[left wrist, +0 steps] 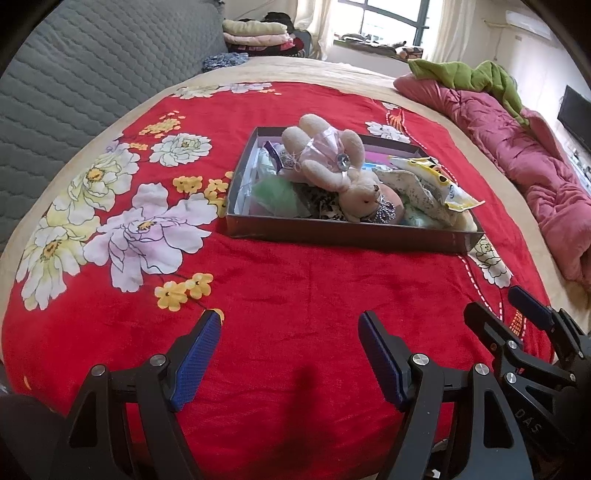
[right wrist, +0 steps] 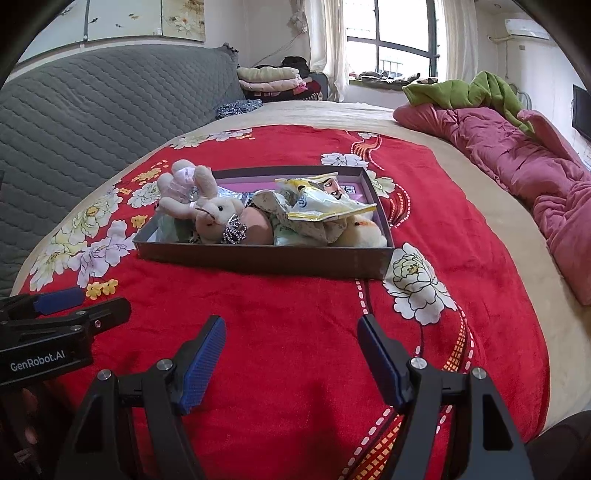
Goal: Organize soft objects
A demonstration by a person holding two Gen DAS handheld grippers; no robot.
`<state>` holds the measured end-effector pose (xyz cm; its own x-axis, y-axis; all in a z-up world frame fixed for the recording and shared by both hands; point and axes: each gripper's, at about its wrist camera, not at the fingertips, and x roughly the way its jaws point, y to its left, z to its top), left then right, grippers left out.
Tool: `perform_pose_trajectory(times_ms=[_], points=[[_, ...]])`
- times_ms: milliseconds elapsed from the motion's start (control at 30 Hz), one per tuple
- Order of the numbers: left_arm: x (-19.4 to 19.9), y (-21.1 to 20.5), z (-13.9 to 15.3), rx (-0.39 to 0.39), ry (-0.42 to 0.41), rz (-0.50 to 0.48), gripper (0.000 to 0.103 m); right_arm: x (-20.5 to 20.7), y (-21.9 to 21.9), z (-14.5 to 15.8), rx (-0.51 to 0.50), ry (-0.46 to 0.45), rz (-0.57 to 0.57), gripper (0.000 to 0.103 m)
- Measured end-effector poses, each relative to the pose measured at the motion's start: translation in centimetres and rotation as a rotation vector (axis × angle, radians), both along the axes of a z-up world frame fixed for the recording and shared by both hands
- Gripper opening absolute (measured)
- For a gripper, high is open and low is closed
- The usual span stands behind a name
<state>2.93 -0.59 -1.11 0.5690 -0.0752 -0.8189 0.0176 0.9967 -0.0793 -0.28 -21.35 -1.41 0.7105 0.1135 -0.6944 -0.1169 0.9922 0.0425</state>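
A shallow dark box [left wrist: 332, 234] [right wrist: 258, 258] rests on the red flowered blanket [left wrist: 295, 288] [right wrist: 295, 306], filled with soft things. A cream plush rabbit [left wrist: 332, 166] [right wrist: 207, 210] in a pink dress lies on top toward the box's left. Beside it lie a yellow-white packet [left wrist: 443, 184] [right wrist: 325, 206], a speckled cloth [left wrist: 410, 188] and a yellowish plush [right wrist: 365, 230]. My left gripper [left wrist: 290, 325] hovers open over bare blanket in front of the box, holding nothing. My right gripper [right wrist: 291, 328] is open and empty too, just to the right of the left one [right wrist: 59, 310].
A grey quilted headboard [left wrist: 92, 74] [right wrist: 92, 110] borders the left. A crumpled pink quilt [left wrist: 517, 155] [right wrist: 517, 155] with a green blanket [left wrist: 472, 77] [right wrist: 476, 92] lies along the right. Folded clothes [left wrist: 255, 35] [right wrist: 269, 79] are stacked at the far end by the window.
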Motion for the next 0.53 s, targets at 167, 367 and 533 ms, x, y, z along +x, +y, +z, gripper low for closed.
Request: perform_pose_trajectory(times_ms=[167, 367, 533], points=[[0.1, -0.1, 0.0, 0.007, 0.003, 0.000, 0.078, -0.1, -0.1, 0.2, -0.001, -0.008, 0.002, 0.073], [0.6, 0.3, -0.3, 0.025, 0.011, 0.017, 0.078, -0.1, 0.2, 0.4, 0.002, -0.009, 0.016, 0.073], [1.6, 1.0, 0.0, 0.054, -0.033, 0.047, 0.078, -0.2, -0.2, 0.4, 0.024, -0.017, 0.026, 0.073]])
